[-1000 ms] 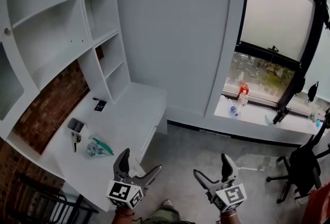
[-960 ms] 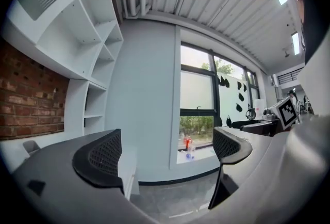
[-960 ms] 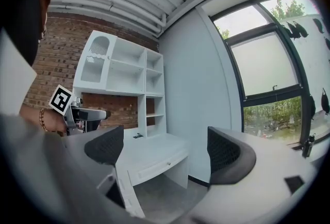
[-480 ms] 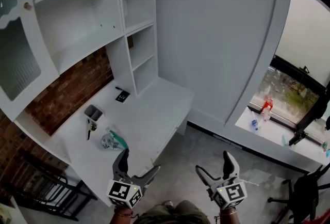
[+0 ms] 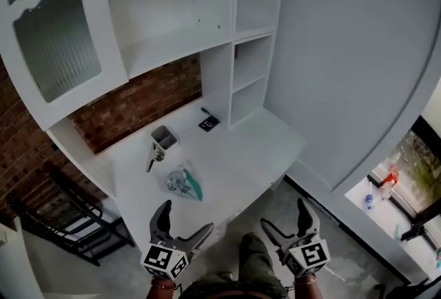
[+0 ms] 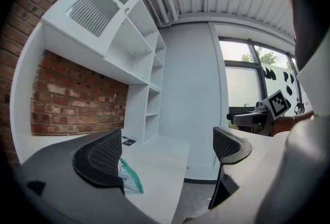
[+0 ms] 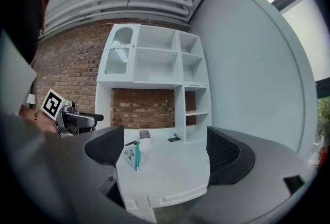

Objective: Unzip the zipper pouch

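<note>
Head view: the left gripper [image 5: 186, 218] and right gripper [image 5: 282, 216] are held low by the body, short of the worktop [image 5: 241, 153] front edge. Both sets of jaws are wide apart and empty, probably readied for the reach. The pouch [image 5: 184, 183] lies flat left of centre near that edge, apart from the grey box [image 5: 163, 136] behind it. Bare worktop to its right leaves room.

Left gripper view: jaws spread, nothing held. The pouch [image 6: 129, 176] peeks past the left jaw, well off.

Right gripper view: jaws wide, empty. The pouch [image 7: 133, 155] is framed between them but distant. The shelves [image 7: 154, 63] sit at the back, clear of it.
</note>
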`<state>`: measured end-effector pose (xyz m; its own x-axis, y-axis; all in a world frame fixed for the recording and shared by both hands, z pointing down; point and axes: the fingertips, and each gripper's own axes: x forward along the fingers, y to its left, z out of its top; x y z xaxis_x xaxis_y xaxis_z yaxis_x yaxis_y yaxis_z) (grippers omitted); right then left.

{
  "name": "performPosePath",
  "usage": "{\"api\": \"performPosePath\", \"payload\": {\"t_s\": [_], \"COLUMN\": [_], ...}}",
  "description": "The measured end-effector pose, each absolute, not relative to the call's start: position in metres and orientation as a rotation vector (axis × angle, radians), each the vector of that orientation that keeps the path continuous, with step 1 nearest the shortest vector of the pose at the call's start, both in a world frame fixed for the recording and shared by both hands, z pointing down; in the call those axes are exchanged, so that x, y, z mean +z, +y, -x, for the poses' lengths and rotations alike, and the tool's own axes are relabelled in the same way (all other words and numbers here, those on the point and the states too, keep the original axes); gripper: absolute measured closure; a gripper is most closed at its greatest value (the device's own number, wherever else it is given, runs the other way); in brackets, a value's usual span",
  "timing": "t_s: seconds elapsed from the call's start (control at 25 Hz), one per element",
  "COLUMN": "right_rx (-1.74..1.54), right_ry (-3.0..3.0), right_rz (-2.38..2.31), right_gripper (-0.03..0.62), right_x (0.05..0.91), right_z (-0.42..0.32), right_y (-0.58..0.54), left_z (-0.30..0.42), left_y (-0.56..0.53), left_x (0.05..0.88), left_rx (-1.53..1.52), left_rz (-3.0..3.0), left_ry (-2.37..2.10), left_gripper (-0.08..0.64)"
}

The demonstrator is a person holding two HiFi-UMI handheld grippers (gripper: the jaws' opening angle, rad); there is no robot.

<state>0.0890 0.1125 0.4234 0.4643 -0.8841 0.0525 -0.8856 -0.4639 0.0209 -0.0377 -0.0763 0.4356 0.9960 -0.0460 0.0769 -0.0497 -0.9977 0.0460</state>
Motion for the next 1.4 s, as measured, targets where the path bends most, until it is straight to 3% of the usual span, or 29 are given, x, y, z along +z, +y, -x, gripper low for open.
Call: {"api": "performPosePath", "payload": {"t_s": [0.96,1.24,1.4], "right_rx": [-0.032,-0.070,-0.246], "right_ry": [-2.343,-2.379,-2.482], "right_rz": [-1.902,-1.632,-1.436], "right_gripper": [0.098,0.100,0.101], "right_x": [0.413,0.419,0.424], "right_z": [-0.194,-0.180,-0.157], "right_y": [-0.136,-0.175,-0.191], "left_z": [-0.009,-0.004,0.014], "left_y": [-0.192,-0.195,-0.195], "left_x": [0.425,0.428,0.436], "left_rx": [0.053,0.127,0.160], "left_rz": [-3.000,-2.998,-2.946], "left_ry": [-0.851,-0.999,-1.104], "left_gripper": [0.009,0.011,0.011]}}
